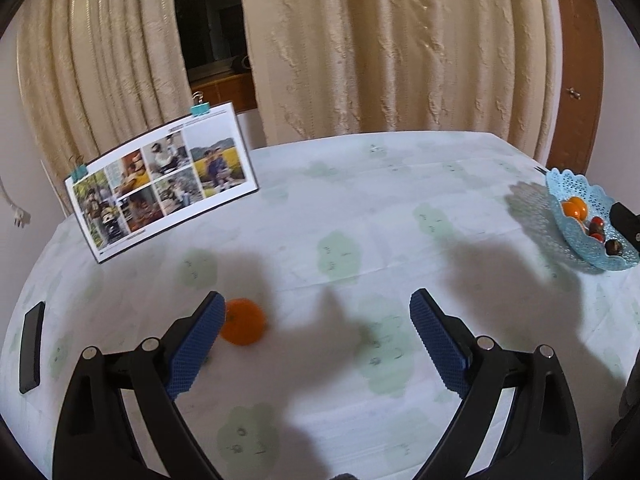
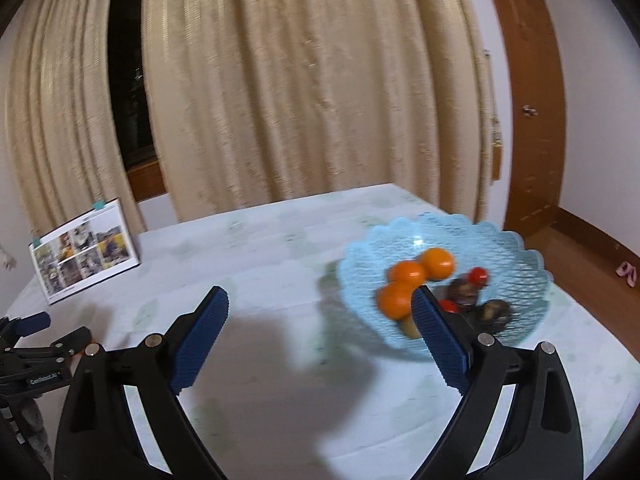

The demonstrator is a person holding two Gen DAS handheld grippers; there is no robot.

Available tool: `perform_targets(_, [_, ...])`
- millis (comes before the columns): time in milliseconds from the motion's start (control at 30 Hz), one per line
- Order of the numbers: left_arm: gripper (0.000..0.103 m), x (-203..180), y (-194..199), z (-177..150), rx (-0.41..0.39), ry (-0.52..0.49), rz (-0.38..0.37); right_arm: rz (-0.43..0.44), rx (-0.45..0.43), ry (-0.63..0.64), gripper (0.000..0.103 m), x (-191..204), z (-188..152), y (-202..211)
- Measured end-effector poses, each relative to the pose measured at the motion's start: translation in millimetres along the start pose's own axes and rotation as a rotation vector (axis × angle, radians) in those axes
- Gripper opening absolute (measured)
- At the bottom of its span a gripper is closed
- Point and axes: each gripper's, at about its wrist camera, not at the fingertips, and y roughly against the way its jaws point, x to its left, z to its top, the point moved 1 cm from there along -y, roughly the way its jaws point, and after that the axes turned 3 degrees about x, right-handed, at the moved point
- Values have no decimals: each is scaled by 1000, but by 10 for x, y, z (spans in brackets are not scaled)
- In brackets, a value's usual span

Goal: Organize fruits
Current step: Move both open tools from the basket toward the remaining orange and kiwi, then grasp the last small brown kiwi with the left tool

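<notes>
A loose orange (image 1: 243, 321) lies on the table just right of my left fingertip in the left wrist view. My left gripper (image 1: 318, 302) is open and empty above the table. A light blue lace-edged basket (image 2: 516, 256) holds three oranges (image 2: 407, 273), small red fruits (image 2: 477, 275) and dark fruits (image 2: 495, 311). My right gripper (image 2: 320, 298) is open and empty, its right finger in front of the basket's near side. The basket also shows at the far right in the left wrist view (image 1: 568, 224). The left gripper shows at the left edge of the right wrist view (image 2: 36, 332).
A photo calendar (image 1: 160, 178) held by clips stands at the table's back left. A black flat device (image 1: 32, 346) lies at the left table edge. Cream curtains (image 1: 400, 48) hang behind the table. A brown door (image 2: 528, 120) is at the right.
</notes>
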Motion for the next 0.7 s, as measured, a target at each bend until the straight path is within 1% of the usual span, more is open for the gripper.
perform_targets(333, [93, 330, -56, -91, 24, 49, 16, 80, 41, 98, 94, 566, -7, -132])
perform_targets(533, [93, 530, -119, -164, 49, 85, 21, 138, 91, 150, 94, 892, -27, -251])
perform_targets(700, [93, 780, -180, -251, 74, 127, 24, 178, 135, 186, 94, 1113, -71, -365])
